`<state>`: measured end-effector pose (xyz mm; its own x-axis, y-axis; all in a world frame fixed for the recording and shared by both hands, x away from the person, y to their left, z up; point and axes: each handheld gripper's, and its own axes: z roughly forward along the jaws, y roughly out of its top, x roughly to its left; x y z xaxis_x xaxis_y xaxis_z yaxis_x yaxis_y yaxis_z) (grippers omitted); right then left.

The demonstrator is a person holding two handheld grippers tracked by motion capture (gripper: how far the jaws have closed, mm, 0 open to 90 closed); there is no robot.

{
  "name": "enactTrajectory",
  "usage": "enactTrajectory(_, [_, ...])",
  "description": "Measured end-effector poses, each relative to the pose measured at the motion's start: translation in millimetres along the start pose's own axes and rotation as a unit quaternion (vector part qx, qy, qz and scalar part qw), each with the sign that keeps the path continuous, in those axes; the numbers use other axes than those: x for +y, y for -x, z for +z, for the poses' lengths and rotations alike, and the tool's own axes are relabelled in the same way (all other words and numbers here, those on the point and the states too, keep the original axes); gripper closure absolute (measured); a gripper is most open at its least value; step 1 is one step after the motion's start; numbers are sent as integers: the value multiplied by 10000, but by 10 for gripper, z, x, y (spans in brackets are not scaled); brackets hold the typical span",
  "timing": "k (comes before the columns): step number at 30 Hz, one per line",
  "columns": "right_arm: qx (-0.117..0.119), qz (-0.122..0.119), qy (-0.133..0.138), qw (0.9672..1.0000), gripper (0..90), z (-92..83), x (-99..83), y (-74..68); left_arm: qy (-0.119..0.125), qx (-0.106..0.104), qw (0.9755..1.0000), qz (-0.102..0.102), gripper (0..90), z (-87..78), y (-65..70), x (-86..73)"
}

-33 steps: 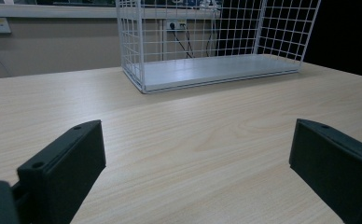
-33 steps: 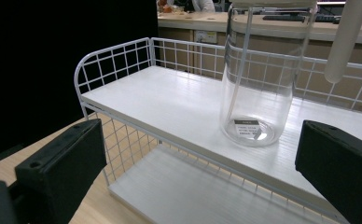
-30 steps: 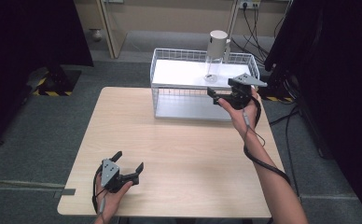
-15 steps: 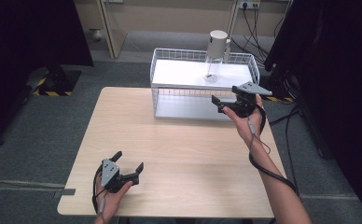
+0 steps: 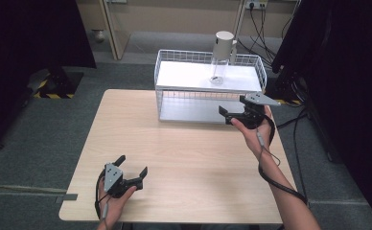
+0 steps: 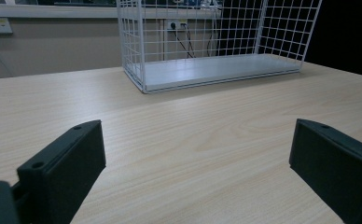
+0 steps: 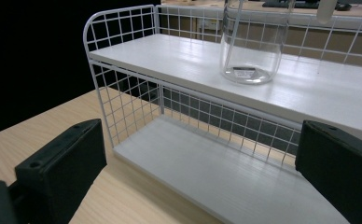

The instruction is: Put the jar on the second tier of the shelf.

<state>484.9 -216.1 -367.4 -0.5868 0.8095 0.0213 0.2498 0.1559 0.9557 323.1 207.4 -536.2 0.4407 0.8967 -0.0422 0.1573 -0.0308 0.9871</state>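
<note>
At the lower left of the high view the left gripper [image 5: 132, 176] is resting low over the worktop [image 5: 189, 158] with its fingers open and empty, leaving wide bare room ahead. Farther up at right, the right gripper [image 5: 228, 115], fingers also spread and holding nothing, is pointing at the wire rack [image 5: 208, 88]. The clear jar [image 5: 220, 62] is standing on the top shelf near the back rim, probably the thing to reach for.

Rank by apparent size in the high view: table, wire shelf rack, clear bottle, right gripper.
1. table
2. wire shelf rack
3. clear bottle and right gripper look about alike; unranked.
</note>
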Motion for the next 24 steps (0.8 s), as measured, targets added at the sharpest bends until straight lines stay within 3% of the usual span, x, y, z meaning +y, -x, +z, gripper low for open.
enactTrajectory(24, [-68,196,-25,9998,22,-297,-390,82,-6,11,10000,8,30,0,3,0])
